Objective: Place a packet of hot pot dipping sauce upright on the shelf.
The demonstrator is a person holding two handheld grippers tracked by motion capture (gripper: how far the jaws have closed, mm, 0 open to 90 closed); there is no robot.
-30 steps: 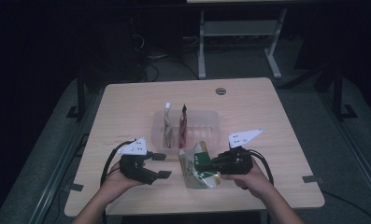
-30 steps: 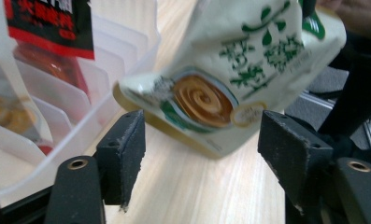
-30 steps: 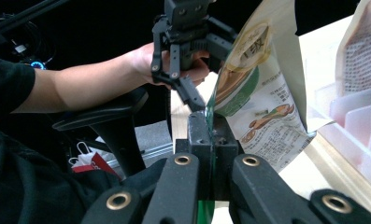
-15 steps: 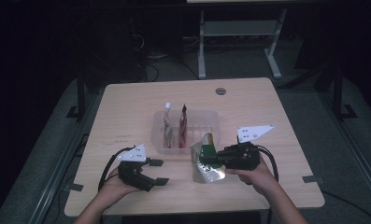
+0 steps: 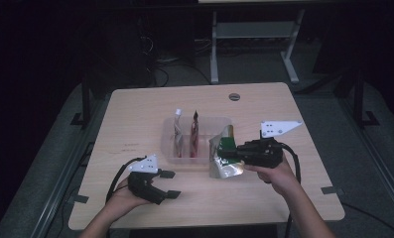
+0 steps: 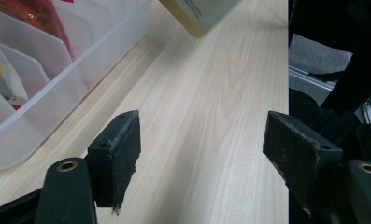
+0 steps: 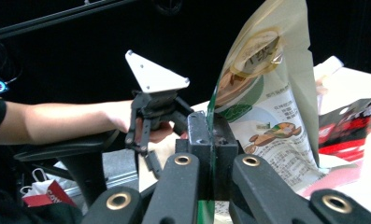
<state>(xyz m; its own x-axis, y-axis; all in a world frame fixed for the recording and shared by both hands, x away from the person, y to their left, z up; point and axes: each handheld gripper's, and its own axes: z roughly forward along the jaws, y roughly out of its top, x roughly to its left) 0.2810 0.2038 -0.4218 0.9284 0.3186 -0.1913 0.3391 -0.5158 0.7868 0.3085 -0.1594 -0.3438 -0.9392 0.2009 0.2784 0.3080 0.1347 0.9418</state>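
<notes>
The left gripper (image 5: 165, 184) rests gaping (jaws wide apart) near the tabletop's front edge, while the right gripper (image 5: 232, 150) is clamped tight mid-table.

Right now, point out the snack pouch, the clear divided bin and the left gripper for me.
snack pouch (image 7: 272, 107), right gripper view, on its printed front.
clear divided bin (image 5: 204, 157), high view, on its near wall.
left gripper (image 6: 199, 154), left gripper view, midway between its open jaws.

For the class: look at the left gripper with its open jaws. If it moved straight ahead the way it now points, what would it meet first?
Probably the snack pouch held up by the right gripper. Ahead of the left gripper lies bare table; the clear plastic bin sits off to one side. Depth is uncertain, so the gripper might pass under the pouch.
</notes>
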